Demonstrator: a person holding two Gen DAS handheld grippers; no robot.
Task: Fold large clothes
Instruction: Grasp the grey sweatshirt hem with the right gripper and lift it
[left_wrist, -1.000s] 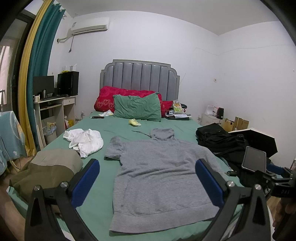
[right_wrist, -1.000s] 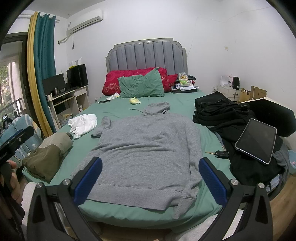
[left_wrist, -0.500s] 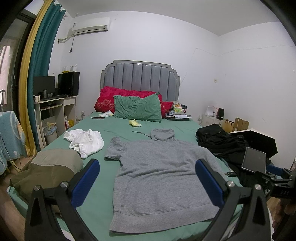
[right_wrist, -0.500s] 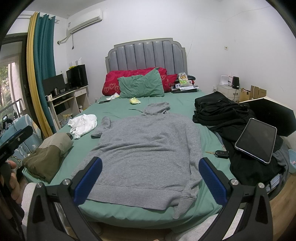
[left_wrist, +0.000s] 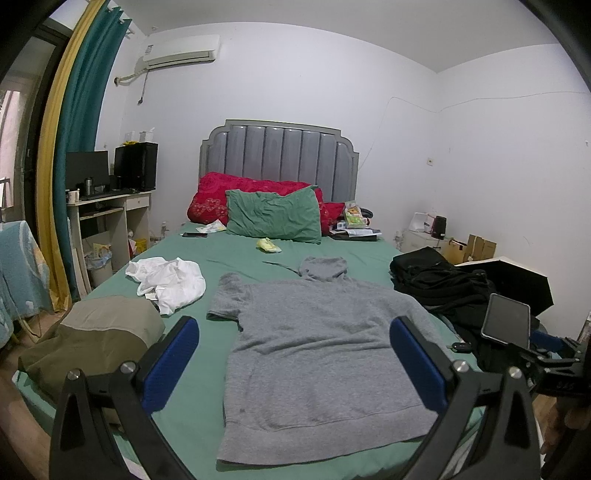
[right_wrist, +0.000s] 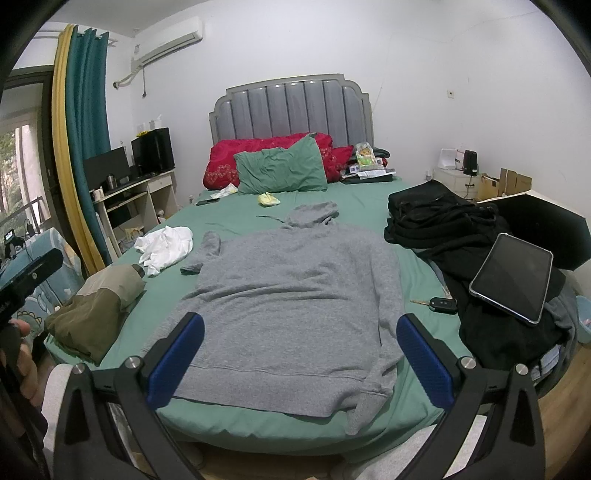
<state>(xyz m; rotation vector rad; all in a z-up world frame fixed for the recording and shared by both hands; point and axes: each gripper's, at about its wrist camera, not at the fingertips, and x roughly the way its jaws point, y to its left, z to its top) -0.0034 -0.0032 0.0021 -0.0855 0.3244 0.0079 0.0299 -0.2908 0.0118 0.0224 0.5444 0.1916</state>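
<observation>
A grey hoodie (left_wrist: 317, 347) lies flat and spread out on the green bed (left_wrist: 229, 254), hood toward the headboard, hem toward me. It also shows in the right wrist view (right_wrist: 295, 291), with one sleeve hanging over the bed's near edge. My left gripper (left_wrist: 295, 363) is open and empty, held above the foot of the bed over the hem. My right gripper (right_wrist: 301, 363) is open and empty, also over the hem. Neither touches the cloth.
A white garment (left_wrist: 170, 282) and an olive folded garment (left_wrist: 99, 336) lie on the left of the bed. A black clothes pile (right_wrist: 443, 218), a tablet (right_wrist: 513, 277) and a car key (right_wrist: 441, 305) lie on the right. Pillows (left_wrist: 273, 214) sit at the headboard.
</observation>
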